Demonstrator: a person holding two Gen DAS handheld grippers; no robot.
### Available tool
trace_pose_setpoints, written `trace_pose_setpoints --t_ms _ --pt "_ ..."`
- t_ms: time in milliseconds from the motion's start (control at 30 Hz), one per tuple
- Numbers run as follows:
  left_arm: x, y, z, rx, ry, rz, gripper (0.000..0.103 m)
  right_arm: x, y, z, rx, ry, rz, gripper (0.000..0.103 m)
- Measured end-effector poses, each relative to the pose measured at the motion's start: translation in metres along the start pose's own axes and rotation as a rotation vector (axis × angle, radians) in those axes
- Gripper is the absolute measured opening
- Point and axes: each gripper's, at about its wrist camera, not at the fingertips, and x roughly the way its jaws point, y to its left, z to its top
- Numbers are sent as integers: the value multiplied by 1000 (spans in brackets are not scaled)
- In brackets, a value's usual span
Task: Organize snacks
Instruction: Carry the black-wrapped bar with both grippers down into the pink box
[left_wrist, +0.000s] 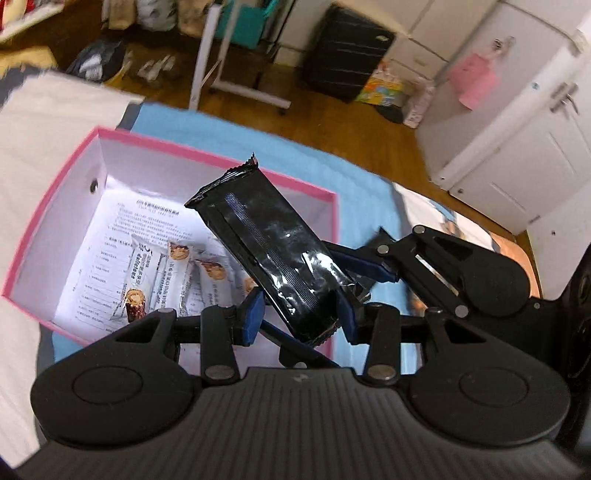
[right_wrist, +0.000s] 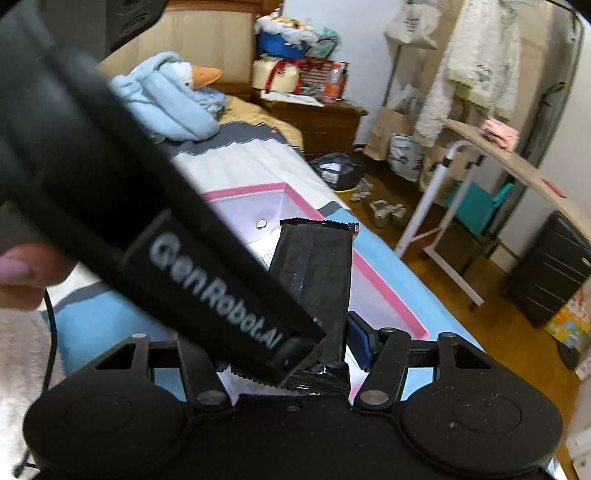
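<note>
A black snack packet is held above a pink-rimmed white box. My left gripper has its blue pads on either side of the packet's lower end. My right gripper reaches in from the right and pinches the same packet lower down. In the right wrist view the packet stands upright between the right gripper's fingers; the left gripper's body crosses in front and hides the left finger. Several white snack packets lie in the box on a printed sheet.
The box sits on a light blue mat on a bed. A plush duck lies at the bed's head. On the wooden floor stand a white-legged table, a black suitcase and bags.
</note>
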Motion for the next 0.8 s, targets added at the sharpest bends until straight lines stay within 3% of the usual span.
trace_pose_setpoints --t_ms 233,500,633,700,733,800 --pt "43 35 19 -79 41 31 42 54 -16 9 -70 48 81 65" --pt "75 70 31 -167 105 3 46 94 -25 20 -120 123 150 65" --pt "86 81 35 -199 87 -9 49 110 -31 28 -132 152 129 65" --pt "90 87 35 -213 84 -12 56 111 -32 30 -107 163 105 70" --pt "92 87 35 -190 92 5 57 106 -31 29 -86 158 91 76" --pt "90 87 31 -152 71 81 57 91 -29 25 -77 125 64 77"
